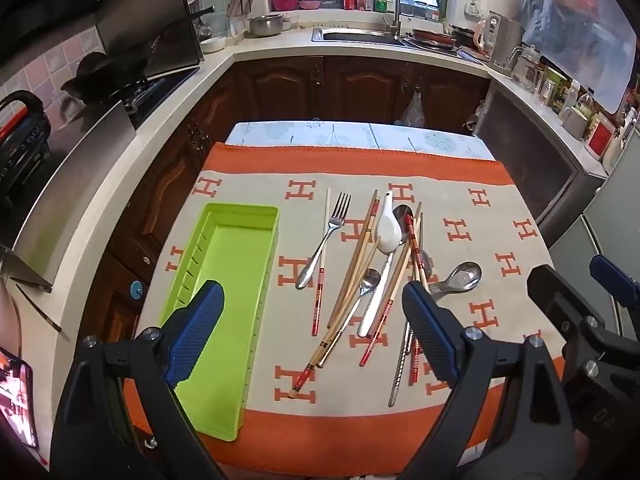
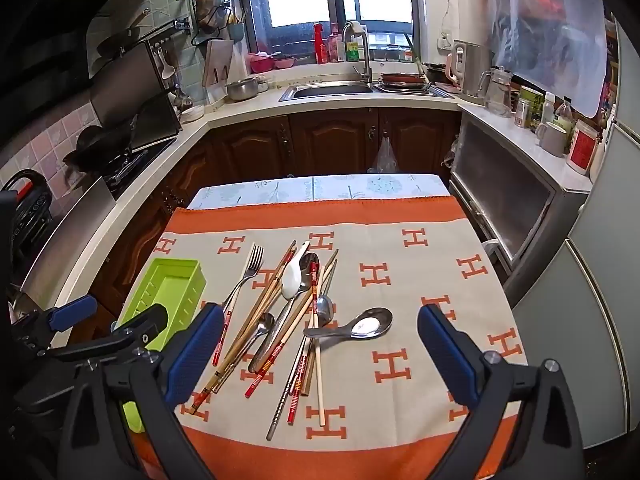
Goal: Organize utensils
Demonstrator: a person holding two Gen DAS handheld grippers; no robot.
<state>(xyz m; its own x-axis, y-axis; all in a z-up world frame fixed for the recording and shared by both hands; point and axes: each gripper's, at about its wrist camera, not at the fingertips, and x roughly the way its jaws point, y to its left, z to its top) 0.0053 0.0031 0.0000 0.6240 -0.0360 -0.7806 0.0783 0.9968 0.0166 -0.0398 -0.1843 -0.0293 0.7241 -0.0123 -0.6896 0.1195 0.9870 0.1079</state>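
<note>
Left tongs (image 1: 312, 328) agape, tray (image 1: 224, 320) part-hidden

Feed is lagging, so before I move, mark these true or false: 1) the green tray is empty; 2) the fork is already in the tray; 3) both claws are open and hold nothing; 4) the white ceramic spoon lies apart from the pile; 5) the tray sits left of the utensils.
1) The green tray is empty: true.
2) The fork is in the tray: false. It lies on the cloth, right of the tray.
3) Left claw and right claw are open and hold nothing: true.
4) The white ceramic spoon lies apart: false. It rests in the pile, on the chopsticks.
5) The tray sits left of the utensils: true.
</note>
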